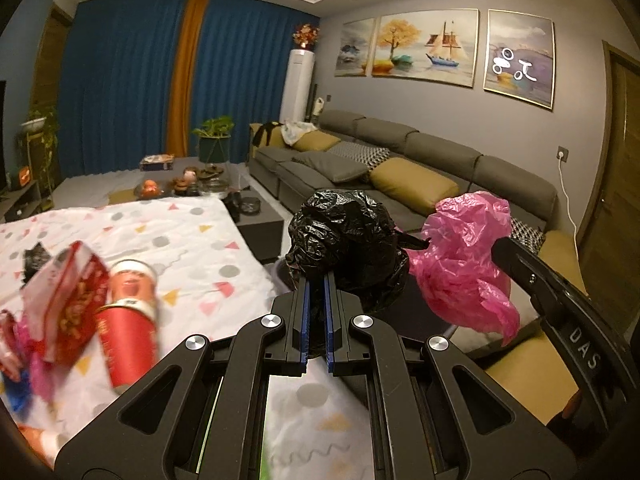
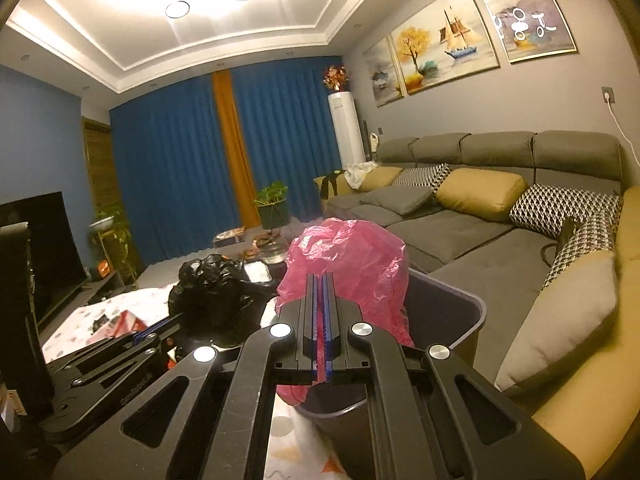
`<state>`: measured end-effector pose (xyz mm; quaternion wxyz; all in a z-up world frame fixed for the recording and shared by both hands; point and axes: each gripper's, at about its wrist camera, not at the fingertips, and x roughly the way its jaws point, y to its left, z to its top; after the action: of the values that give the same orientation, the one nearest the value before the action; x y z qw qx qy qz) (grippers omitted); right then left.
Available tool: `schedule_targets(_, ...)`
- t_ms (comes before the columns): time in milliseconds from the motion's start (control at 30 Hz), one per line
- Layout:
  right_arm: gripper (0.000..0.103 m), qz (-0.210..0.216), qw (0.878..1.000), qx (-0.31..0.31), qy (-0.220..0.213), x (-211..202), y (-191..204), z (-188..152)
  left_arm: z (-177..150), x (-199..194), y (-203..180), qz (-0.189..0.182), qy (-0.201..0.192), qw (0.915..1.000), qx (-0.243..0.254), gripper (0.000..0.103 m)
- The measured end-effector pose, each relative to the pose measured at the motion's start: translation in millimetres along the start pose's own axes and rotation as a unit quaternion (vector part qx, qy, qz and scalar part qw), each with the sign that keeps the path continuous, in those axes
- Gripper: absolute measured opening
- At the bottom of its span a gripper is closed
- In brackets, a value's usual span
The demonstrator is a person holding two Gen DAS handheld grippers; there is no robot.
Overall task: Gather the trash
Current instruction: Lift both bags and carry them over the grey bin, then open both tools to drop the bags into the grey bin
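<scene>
My left gripper (image 1: 317, 280) is shut on a crumpled black plastic bag (image 1: 348, 240), held in the air past the table's edge. My right gripper (image 2: 319, 280) is shut on a crumpled pink plastic bag (image 2: 352, 256), held over a grey trash bin (image 2: 452, 312). The pink bag also shows in the left wrist view (image 1: 464, 264), to the right of the black bag. The black bag shows in the right wrist view (image 2: 212, 288), with the left gripper (image 2: 160, 326) below it. More trash lies on the patterned tablecloth (image 1: 192, 240): a red paper cup (image 1: 128, 344) and red snack wrappers (image 1: 68, 300).
A grey sofa (image 1: 400, 160) with yellow and patterned cushions runs along the right. A dark coffee table (image 1: 260, 224) with dishes stands beyond the cloth-covered table. A TV (image 2: 52, 248) stands at the left.
</scene>
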<state>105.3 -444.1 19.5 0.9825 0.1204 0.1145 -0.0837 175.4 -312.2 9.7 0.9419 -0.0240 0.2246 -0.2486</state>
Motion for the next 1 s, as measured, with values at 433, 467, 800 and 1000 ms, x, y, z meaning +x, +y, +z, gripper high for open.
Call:
schedule_targets(433,0.003,-0.018,0.999,0.004,0.028,47,-18,-9,1,63,1,-0.001,0.028,0.9996,-0.008,0.005)
schedule_targets(467,0.003,-0.02,0.999,0.004,0.03,48,-18,-10,1,67,0,-0.001,0.03,0.9995,-0.006,0.006)
schedule_targets(800,0.003,-0.02,0.999,0.006,0.044,61,-24,-17,1,91,0,-0.021,0.054,0.9983,-0.009,0.006)
schedule_targets(1000,0.005,-0.017,0.999,0.004,0.041,63,-25,-14,-1,100,1,-0.024,0.064,0.9976,-0.008,0.006)
